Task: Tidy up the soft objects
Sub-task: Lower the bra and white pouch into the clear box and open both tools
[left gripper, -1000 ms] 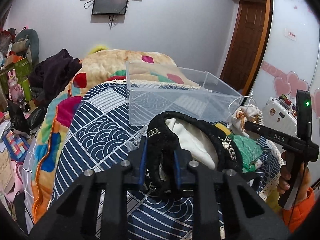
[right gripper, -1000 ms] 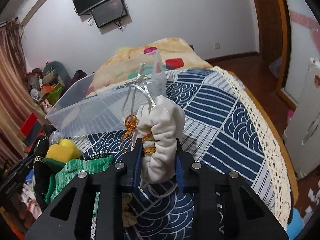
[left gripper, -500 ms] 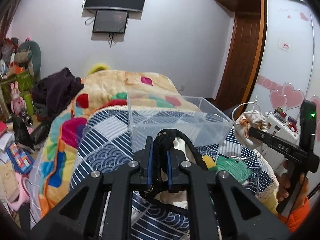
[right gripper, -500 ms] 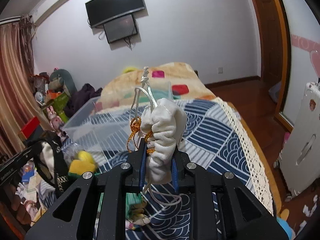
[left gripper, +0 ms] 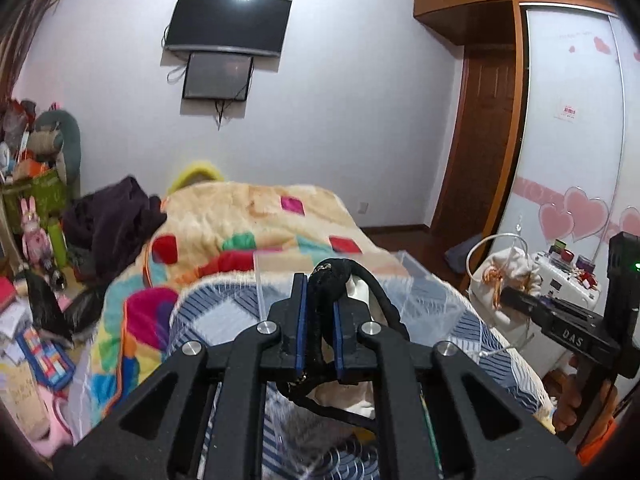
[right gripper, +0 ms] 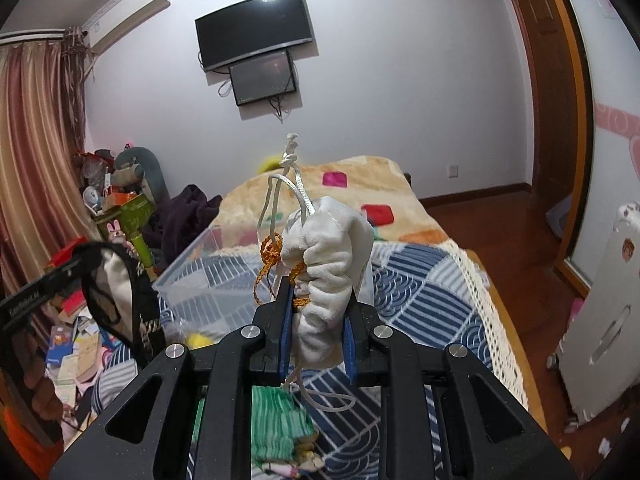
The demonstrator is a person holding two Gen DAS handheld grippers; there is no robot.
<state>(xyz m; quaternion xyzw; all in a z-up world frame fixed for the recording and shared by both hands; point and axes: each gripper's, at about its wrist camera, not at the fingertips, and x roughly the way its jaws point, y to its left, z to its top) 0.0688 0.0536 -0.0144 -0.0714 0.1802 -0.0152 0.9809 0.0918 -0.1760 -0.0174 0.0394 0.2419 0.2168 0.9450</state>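
Observation:
My left gripper (left gripper: 320, 300) is shut on a black-and-cream fabric bag (left gripper: 326, 288) and holds it lifted above the bed; the bag also shows hanging in the right wrist view (right gripper: 120, 288). My right gripper (right gripper: 316, 312) is shut on a white plush drawstring pouch (right gripper: 326, 264) with white cord and orange string, also lifted; the pouch shows at the right in the left wrist view (left gripper: 500, 276). A clear plastic bin (right gripper: 208, 280) stands on the blue patterned bedspread (right gripper: 416, 280) ahead of both grippers. A green striped cloth (right gripper: 276, 420) and a yellow soft thing (right gripper: 196, 338) lie on the bed below.
A colourful fleece blanket (left gripper: 248, 216) covers the far half of the bed, with dark clothes (left gripper: 112, 216) at its left. Cluttered toys and boxes (left gripper: 32, 200) fill the floor on the left. A white appliance (right gripper: 600, 320) and a wooden door (left gripper: 480, 140) are on the right.
Both grippers have risen well above the bed, each carrying its item. The bin and bedspread have dropped lower in both views. The grips have not changed.

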